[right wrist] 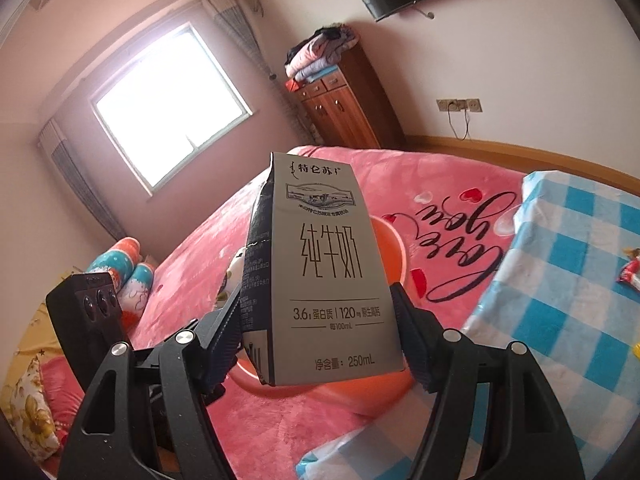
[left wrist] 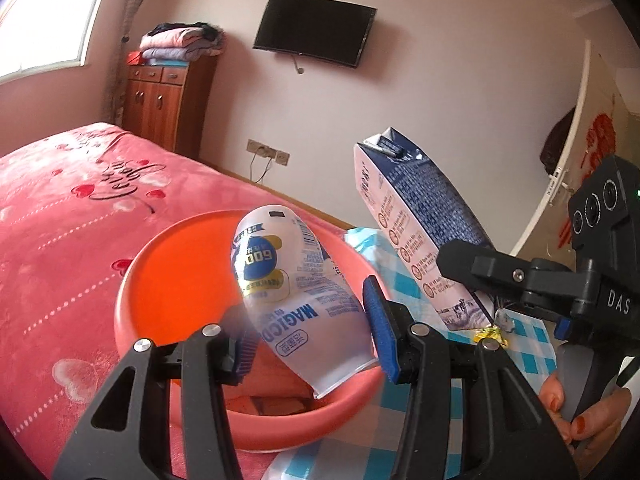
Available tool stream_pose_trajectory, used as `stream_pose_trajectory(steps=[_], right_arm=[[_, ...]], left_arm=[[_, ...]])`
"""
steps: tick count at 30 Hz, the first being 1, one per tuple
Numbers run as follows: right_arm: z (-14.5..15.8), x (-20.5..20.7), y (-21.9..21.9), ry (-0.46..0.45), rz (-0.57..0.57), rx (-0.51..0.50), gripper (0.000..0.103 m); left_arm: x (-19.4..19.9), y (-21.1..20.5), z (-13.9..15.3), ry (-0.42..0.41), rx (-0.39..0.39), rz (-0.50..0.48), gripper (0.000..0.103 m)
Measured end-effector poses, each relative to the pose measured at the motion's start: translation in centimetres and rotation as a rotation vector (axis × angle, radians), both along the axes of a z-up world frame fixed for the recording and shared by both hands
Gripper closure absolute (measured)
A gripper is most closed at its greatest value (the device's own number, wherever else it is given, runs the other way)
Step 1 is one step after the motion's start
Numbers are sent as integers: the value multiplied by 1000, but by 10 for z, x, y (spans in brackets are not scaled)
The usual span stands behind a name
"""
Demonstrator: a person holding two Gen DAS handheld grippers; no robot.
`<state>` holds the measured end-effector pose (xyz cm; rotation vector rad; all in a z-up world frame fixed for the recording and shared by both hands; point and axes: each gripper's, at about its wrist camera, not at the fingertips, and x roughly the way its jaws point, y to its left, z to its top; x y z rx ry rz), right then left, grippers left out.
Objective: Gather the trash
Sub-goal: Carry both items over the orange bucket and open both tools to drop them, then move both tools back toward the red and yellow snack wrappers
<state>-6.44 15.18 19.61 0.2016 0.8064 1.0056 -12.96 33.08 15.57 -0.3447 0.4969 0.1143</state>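
Observation:
In the left wrist view my left gripper (left wrist: 316, 336) is shut on a white and blue plastic bottle (left wrist: 296, 280), held over the orange-pink basin (left wrist: 168, 276) on the bed. To its right the right gripper (left wrist: 472, 280) grips a blue and white milk carton (left wrist: 416, 224), tilted above the checked cloth. In the right wrist view my right gripper (right wrist: 320, 332) is shut on the same milk carton (right wrist: 320, 264), upright with its grey printed face toward the camera; the basin (right wrist: 390, 248) shows behind it, mostly hidden.
A pink bedspread (left wrist: 60, 220) covers the bed. A blue checked cloth (right wrist: 568, 272) carries small wrappers (right wrist: 630, 272), and a yellow wrapper (left wrist: 490, 334) lies on it. A wooden cabinet (left wrist: 164, 108) with folded clothes and a wall TV (left wrist: 314, 30) stand beyond. Pillows (right wrist: 120, 272) lie at the left.

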Motion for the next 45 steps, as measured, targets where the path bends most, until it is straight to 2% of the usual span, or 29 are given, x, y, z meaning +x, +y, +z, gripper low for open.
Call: stream_pose_trajectory(steps=[5,6,7,8,10,13,22,30,45], right_arm=[[-5,3,28,9,19,-34,33],[-6,3,31,7,14,-41,28],[-8,3,32,9,11,-48,20],[-8,3,33,11,10,-45,18],[-8,1,28,8,-11,-30,14],[-8,2,16,-1,-51,-15,13],[-21,4,-38,26,-185,21,10],[-40,0,-70,58,-257,12,10],[-53,-17,-119,-26,-366,-77,8]], left_arm=[[4,10,-14,31,-18,27,53],[5,12,-15,40,-17,41,51],[6,13,-16,45,-15,49,43],[6,15,-17,52,-9,69,29],[4,17,-18,54,11,110,19],[1,21,-19,57,-4,121,15],[-1,19,-21,60,4,118,11],[-5,6,-17,56,38,117,11],[-2,-24,-7,41,96,74,11]])
